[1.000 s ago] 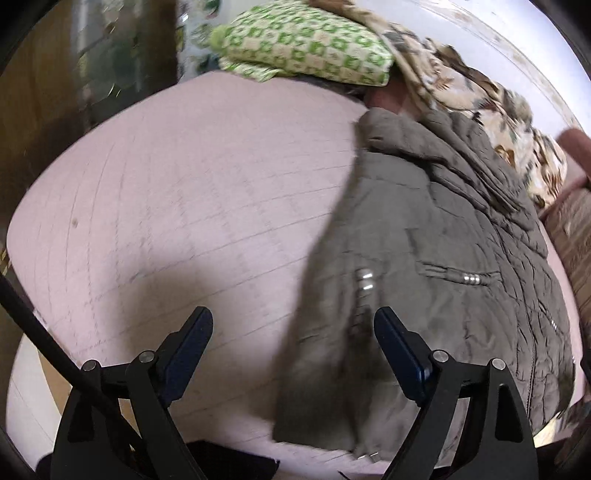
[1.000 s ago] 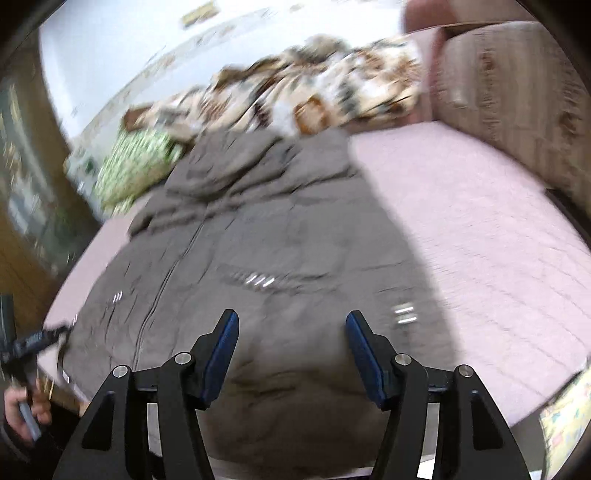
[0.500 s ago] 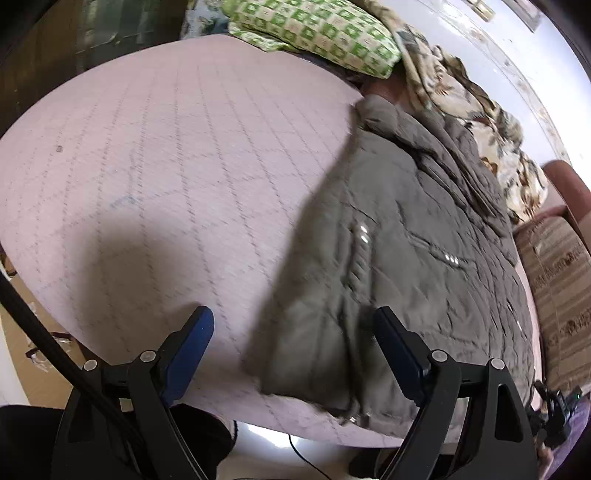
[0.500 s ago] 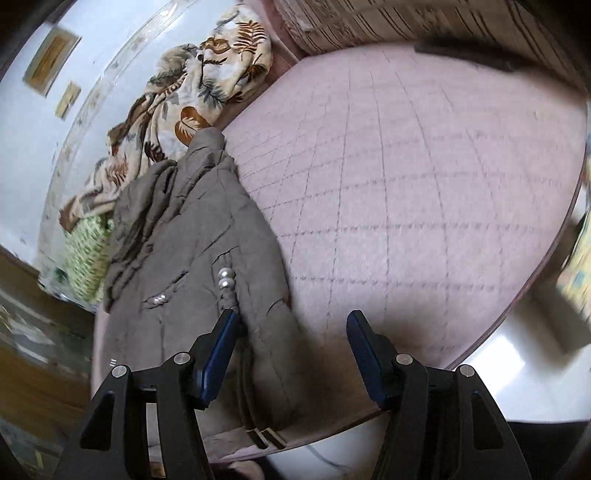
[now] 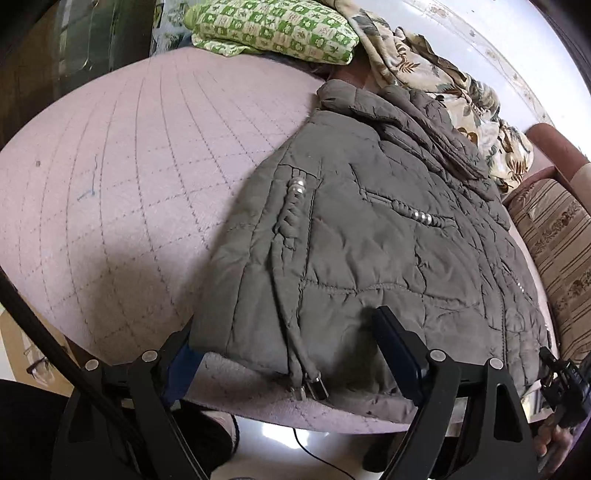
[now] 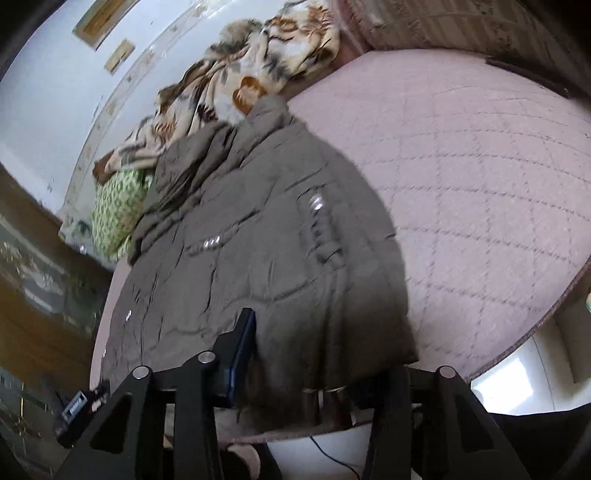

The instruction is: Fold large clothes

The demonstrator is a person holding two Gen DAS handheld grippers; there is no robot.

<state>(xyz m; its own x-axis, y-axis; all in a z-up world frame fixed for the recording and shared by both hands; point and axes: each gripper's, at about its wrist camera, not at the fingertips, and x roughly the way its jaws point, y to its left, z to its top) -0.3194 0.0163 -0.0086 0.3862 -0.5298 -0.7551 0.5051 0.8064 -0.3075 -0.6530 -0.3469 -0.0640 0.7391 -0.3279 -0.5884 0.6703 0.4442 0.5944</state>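
An olive-brown quilted jacket [image 5: 369,236] lies flat on a pink quilted bed [image 5: 110,177], hem at the near edge, hood at the far end. My left gripper [image 5: 291,350] is open and straddles the jacket's near left hem corner, one finger below the bed edge, one on the fabric. My right gripper [image 6: 321,362] is open and straddles the near right hem corner of the jacket [image 6: 258,251]; its right finger is hidden under the hem. The right gripper also shows at the far right of the left wrist view [image 5: 565,380].
A green checked pillow [image 5: 273,33] and a leaf-patterned blanket [image 5: 443,85] lie at the head of the bed. A striped brown cushion [image 5: 554,251] stands along the right side. The white floor with a cable [image 5: 314,450] lies below the bed edge.
Both grippers have come down and forward to the jacket's near hem. Their fingers now stand around the two hem corners instead of hovering in front of them.
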